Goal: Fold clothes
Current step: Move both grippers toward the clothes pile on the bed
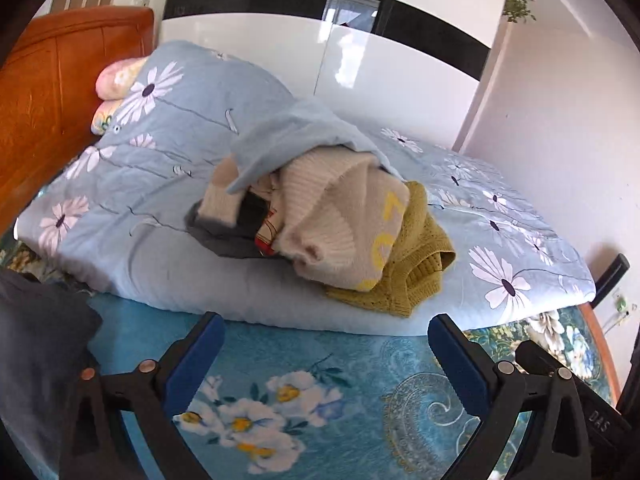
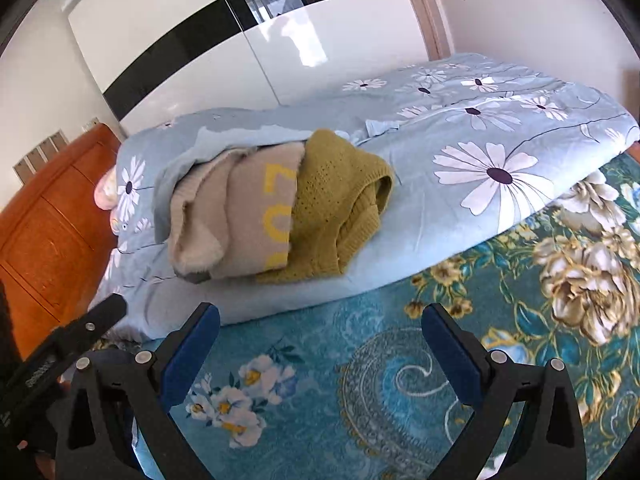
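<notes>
Clothes pile sits on the folded daisy-print duvet, so I'll place everything off that duvet. Nearest the cameras, in front of the duvet's front edge, both grippers hang over a teal floral bedspread: left gripper with its blue-padded fingers spread wide and nothing between them, right gripper just the same. "DAS" is readable on the black tool at the right edge of the left wrist view.

On the duvet, a beige sweater with yellow lettering, only partly readable (looks like "LU"), lies bunched over a mustard knit sweater. A light blue garment drapes over the top, and something grey pokes out to the left.

Left of the duvet there's an orange wooden headboard with pink pillows peeking out against it. Behind it stands a glossy white wardrobe with a black stripe.
</notes>
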Motion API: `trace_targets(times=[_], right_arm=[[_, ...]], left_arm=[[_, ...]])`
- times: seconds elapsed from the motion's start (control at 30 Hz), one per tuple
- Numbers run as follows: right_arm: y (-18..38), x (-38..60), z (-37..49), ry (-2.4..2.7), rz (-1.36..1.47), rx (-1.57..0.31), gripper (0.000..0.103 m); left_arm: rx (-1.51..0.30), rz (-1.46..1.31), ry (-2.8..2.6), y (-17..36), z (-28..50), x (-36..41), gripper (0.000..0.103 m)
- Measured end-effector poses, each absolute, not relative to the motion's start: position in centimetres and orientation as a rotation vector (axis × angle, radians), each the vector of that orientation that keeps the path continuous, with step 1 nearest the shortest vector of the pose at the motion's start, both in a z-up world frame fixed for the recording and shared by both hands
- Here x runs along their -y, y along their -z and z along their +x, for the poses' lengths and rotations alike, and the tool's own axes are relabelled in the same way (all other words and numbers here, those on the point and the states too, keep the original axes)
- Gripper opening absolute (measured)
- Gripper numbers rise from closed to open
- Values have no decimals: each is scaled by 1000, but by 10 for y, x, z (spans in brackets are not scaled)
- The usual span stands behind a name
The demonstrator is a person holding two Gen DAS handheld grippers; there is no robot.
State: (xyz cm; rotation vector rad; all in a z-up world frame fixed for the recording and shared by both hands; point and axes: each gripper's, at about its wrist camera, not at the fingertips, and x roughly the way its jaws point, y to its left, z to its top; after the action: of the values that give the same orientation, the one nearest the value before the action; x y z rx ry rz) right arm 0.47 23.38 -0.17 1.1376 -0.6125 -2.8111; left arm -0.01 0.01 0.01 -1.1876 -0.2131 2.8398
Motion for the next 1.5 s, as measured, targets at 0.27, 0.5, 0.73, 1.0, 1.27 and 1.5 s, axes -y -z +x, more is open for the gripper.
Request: trace_targets(times=[0.27, 0.5, 0.73, 1.0, 1.27, 1.5], right_arm=[[14, -234, -16, 2830, 1149, 524, 101], [25, -235, -35, 2845, 1158, 446, 101], [36, -236, -56, 2820, 1167, 407, 101], [44, -231, -78, 2795, 1198, 378, 101], [49, -224, -90, 2786, 1222, 314, 101], [50, -221, -97, 2774, 1241, 285, 101]], left_arm=[[380, -1106, -2850, 14, -9, 4, 103], [242, -1108, -2864, 24, -32, 3, 103], [299, -1114, -2830, 44, -48, 7, 103], [414, -1130, -2752, 59, -68, 17, 103], [276, -1091, -2803, 50, -78, 17, 103], [262, -1098, -2801, 47, -89, 20, 103]])
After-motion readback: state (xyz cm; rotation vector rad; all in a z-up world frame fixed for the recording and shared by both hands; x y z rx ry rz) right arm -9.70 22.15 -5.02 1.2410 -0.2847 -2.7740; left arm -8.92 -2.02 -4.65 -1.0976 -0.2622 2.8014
